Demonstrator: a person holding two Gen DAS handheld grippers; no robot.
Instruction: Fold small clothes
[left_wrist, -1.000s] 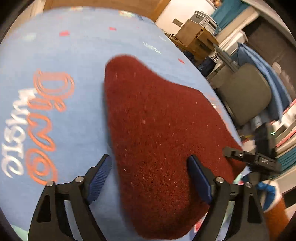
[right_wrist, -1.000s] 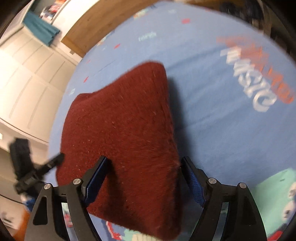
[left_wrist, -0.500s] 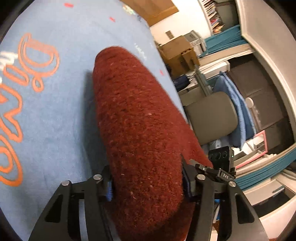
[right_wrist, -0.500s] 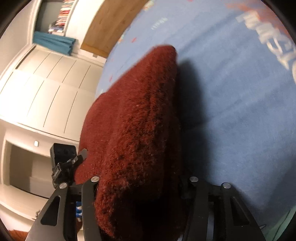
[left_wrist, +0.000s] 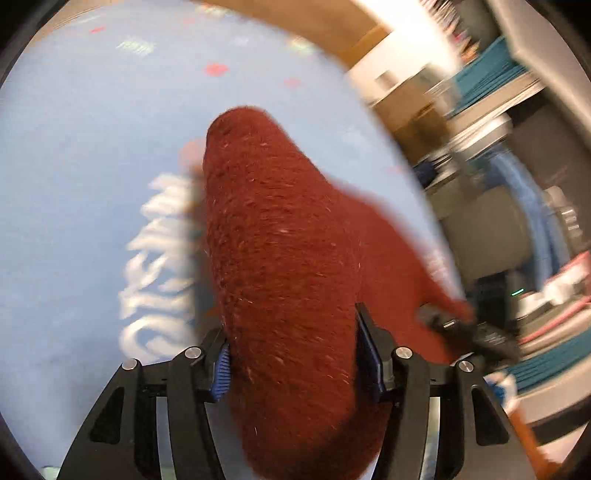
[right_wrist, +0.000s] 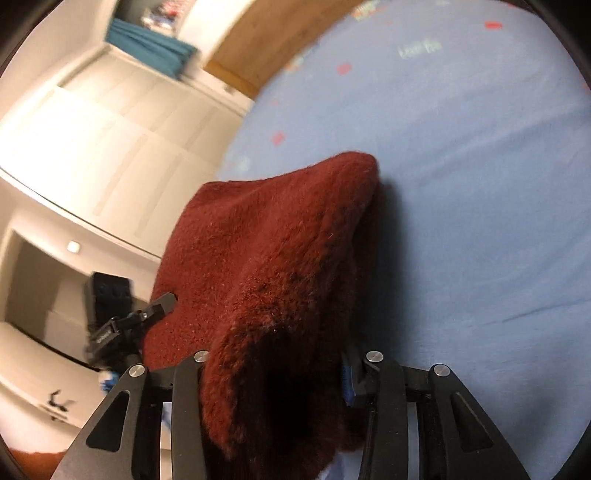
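Left wrist: left claw (left_wrist: 295, 354) clamped on dark red fuzzy garment (left_wrist: 280, 258), jaws just eased wider; right claw (right_wrist: 273, 373) also clamped, jaws just closing; garment bunched, lifted over blue printed sheet (right_wrist: 461, 184).

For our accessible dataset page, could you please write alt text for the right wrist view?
The right gripper, its jaws having just been closing, clamps a bunched edge of a fuzzy dark red garment that drapes away over a light blue printed bedsheet. At the left, the left gripper holds the garment's other end, with white cupboards blurred behind.
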